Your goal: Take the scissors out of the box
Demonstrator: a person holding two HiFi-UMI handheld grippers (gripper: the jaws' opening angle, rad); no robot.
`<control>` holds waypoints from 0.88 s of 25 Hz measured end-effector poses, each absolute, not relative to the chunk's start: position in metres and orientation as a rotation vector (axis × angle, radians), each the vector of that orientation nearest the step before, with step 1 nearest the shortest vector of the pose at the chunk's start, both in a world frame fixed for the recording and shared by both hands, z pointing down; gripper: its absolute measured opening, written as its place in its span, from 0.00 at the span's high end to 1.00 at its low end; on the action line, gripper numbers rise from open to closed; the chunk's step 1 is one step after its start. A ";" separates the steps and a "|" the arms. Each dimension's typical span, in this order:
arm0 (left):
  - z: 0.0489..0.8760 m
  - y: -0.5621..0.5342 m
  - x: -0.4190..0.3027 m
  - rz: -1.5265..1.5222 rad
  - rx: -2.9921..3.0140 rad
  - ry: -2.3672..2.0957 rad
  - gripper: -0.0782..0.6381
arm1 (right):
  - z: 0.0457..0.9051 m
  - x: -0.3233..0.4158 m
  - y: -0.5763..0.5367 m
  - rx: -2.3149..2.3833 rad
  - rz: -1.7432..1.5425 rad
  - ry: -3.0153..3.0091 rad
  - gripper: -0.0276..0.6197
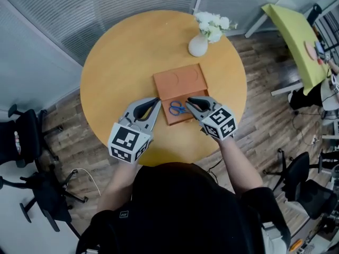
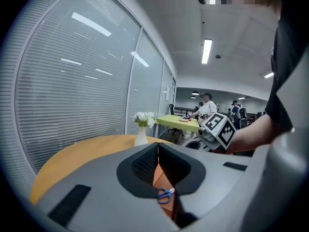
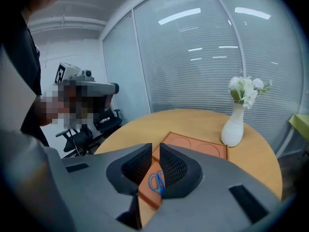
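An orange-brown box (image 1: 180,81) lies open in the middle of the round wooden table (image 1: 116,67), its lid flat at the far side. Blue-handled scissors (image 1: 177,108) rest in the near tray. My left gripper (image 1: 156,102) hovers at the tray's left edge, its tips together and nothing between them. My right gripper (image 1: 189,100) hovers at the tray's right side, just beside the scissors, jaws shut and empty. In the left gripper view the scissors (image 2: 165,195) show below the left gripper (image 2: 158,146). In the right gripper view the scissors (image 3: 156,181) lie just under the right gripper (image 3: 155,149).
A white vase of white flowers (image 1: 198,45) stands behind the box near the table's far edge. Black office chairs (image 1: 32,142) stand left of the table, and a green table (image 1: 294,41) is at the far right. Glass walls with blinds run behind.
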State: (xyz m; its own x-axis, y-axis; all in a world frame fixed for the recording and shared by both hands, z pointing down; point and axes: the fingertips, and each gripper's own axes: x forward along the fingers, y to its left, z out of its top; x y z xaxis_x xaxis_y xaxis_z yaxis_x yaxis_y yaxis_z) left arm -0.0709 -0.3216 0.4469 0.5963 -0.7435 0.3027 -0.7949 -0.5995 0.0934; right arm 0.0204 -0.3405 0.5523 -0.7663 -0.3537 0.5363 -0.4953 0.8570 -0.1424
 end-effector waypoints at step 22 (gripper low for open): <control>0.510 -0.318 -0.132 0.256 2.416 -1.354 0.87 | 0.730 -0.014 -0.329 0.182 0.211 -1.964 0.73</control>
State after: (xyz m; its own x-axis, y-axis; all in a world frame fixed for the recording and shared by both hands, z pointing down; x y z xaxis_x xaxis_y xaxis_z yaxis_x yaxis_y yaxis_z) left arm -0.1324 -0.3177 0.5103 0.5251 -0.7859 0.3266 -0.8509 -0.4774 0.2193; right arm -0.0141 -0.3287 0.7298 -0.3892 -0.0298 0.9207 -0.2250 0.9723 -0.0636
